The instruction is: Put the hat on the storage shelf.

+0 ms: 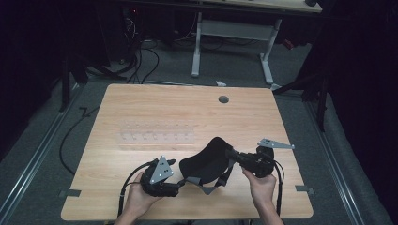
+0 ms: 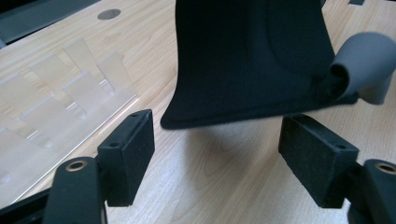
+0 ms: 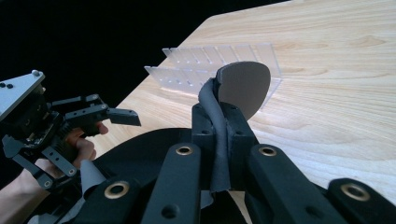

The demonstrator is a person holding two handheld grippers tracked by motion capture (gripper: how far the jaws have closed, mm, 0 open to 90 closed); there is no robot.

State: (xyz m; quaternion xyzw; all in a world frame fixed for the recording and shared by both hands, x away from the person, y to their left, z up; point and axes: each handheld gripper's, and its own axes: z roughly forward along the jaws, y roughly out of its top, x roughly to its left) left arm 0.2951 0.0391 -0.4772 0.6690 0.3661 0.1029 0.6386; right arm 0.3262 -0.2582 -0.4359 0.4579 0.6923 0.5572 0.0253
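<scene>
A black eye mask (image 1: 206,161) with grey straps (image 1: 209,188) hangs just above the wooden table (image 1: 141,101), near its front edge. My right gripper (image 1: 231,153) reaches in from the right and is shut on the mask's right end; its jaws (image 3: 218,128) pinch the folded grey fabric, whose rounded grey end (image 3: 245,86) sticks up past them. My left gripper (image 1: 180,186) sits at the mask's lower left, open. Its pads (image 2: 128,151) stand wide apart, with the mask's black edge (image 2: 252,60) lifted just ahead of them and a curled grey strap (image 2: 366,63) to the right.
A clear plastic rack (image 1: 157,136) with several upright dividers stands on the table behind the mask, also close on the left (image 2: 60,98). A round grey grommet (image 1: 223,99) sits near the table's far edge. A white desk frame (image 1: 232,42) and cables lie on the floor beyond.
</scene>
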